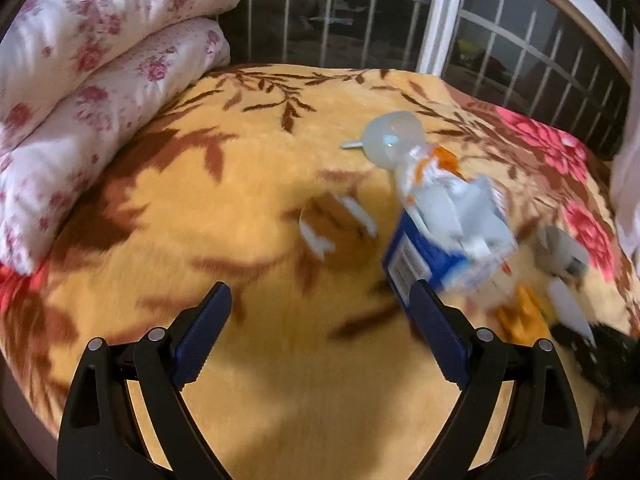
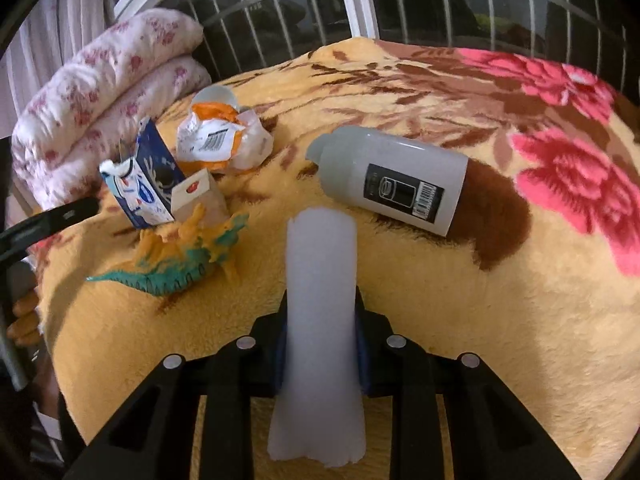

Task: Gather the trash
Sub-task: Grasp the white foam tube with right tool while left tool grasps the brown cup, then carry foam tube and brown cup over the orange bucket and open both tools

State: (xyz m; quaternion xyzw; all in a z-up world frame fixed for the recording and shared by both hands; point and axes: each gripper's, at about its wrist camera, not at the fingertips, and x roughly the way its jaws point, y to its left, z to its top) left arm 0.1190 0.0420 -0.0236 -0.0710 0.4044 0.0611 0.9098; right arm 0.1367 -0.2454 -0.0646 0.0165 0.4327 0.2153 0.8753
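A crushed blue and white carton stands on the yellow floral blanket, just beyond my right fingertip in the left wrist view; the view is blurred. My left gripper is open and empty. A crumpled orange and white wrapper, a clear plastic cup and small white scraps lie near the carton. My right gripper is shut on a white translucent bag rolled into a flat tube, held above the blanket.
A white bottle lies on its side ahead of the right gripper. A yellow and teal toy dinosaur and a small beige box sit by the carton. Folded floral quilts are at the left. Window bars are behind.
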